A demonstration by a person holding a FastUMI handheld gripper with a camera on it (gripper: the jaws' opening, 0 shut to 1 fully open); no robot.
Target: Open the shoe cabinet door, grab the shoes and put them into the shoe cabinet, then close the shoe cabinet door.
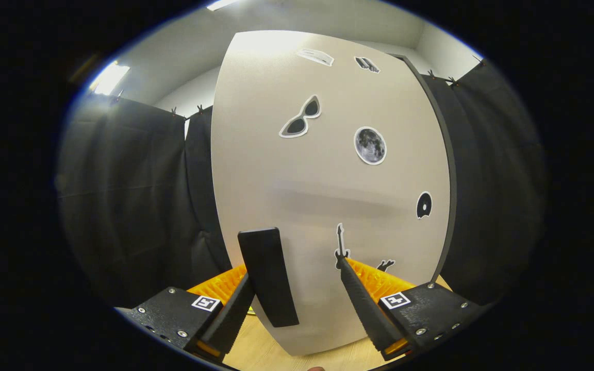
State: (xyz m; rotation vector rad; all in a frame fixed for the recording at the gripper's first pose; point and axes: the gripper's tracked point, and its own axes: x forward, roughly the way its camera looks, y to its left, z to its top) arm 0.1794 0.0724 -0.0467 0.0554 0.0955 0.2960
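Directly ahead, the shoe cabinet door (pixel 328 180) stands upright, beige, bearing sunglasses (pixel 301 117), moon (pixel 370 145) and guitar (pixel 341 246) stickers. Its black handle (pixel 267 275) lies between my fingers, nearest the left one. My gripper (pixel 295 281) is spread apart, clamping nothing.

A pale beige shoe cabinet door (pixel 328 196) carries a matte black handle (pixel 267 275) and black-and-white stickers: sunglasses (pixel 301 117) at 12 o'clock from the handle, a grey moon (pixel 370 145) at 1 o'clock, a black guitar (pixel 341 246) at 3 o'clock. Black cloth (pixel 132 206) hangs behind; light wood floor (pixel 261 350) below.
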